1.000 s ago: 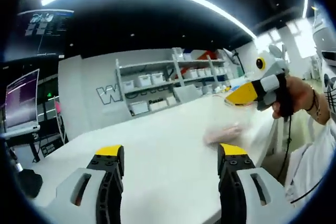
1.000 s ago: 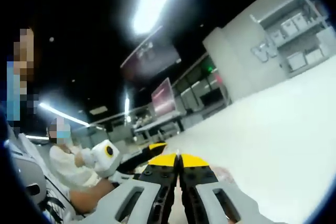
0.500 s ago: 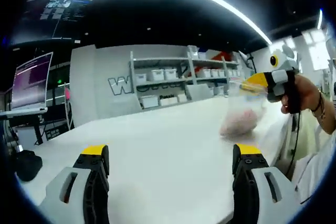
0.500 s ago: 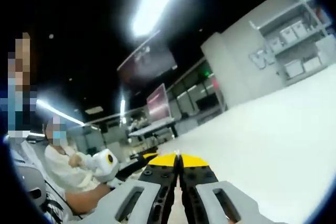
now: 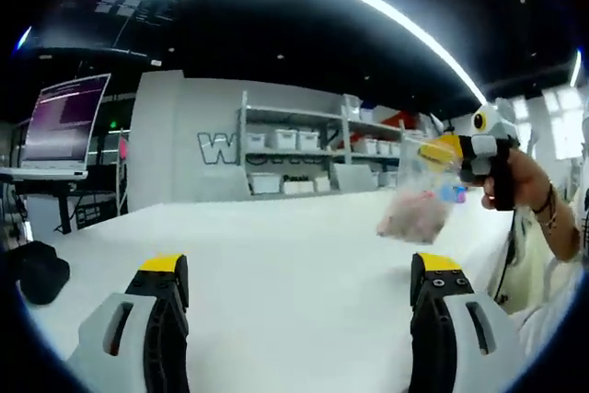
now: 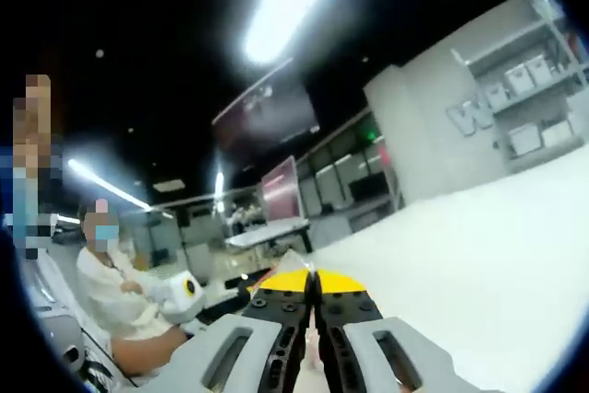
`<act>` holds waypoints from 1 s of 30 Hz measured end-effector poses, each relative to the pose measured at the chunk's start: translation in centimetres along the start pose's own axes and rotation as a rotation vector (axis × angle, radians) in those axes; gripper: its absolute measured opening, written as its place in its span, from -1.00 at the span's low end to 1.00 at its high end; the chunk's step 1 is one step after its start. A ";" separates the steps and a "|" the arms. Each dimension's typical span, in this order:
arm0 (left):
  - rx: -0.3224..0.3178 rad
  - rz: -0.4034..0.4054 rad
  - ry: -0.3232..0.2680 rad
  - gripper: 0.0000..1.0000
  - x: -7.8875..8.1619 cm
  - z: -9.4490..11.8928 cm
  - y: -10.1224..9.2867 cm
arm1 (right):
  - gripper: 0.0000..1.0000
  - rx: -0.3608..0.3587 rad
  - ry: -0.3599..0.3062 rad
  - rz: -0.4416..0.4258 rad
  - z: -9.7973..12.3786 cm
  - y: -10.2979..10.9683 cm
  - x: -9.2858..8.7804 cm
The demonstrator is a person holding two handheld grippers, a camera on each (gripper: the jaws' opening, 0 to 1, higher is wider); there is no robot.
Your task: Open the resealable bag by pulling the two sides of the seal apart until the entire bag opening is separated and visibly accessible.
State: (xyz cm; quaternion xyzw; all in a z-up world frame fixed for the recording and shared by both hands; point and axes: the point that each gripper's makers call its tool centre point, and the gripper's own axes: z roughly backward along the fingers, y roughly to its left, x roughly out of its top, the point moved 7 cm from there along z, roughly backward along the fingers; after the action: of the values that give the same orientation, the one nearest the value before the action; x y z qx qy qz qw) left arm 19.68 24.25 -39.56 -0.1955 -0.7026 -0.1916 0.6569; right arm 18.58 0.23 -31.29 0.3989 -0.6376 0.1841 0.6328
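Table: broad white tabletop (image 5: 276,273), bare beneath the bag
Left gripper: grey, yellow-tipped (image 5: 299,273), jaws spread wide
Right gripper: grey, yellow-tipped (image 6: 311,283), jaws clamped on bag's top edge
Bag: clear resealable plastic bag (image 5: 419,200) with pinkish contents, hanging above table

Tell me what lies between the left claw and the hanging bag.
Bare white table in the left gripper view: the open left claw faces the bag, which hangs from the right claw.

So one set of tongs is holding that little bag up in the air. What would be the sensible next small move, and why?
Probably bring the open left tongs over to the bag's top edge. The right tongs pinch it shut at the seal, so it hangs above the white table, and parting a seal likely needs a grip on each side.
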 end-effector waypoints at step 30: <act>-0.021 0.021 0.074 0.99 -0.5 -0.6 -0.7 | -1.00 -0.102 0.067 -0.001 -4.8 -7.3 1.4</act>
State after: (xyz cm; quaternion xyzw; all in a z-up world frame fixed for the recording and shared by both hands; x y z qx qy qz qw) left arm 19.90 23.32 -40.05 -0.2025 -0.6737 -0.1992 0.6822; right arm 27.38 -1.09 -31.26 0.3602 -0.6245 0.1642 0.6732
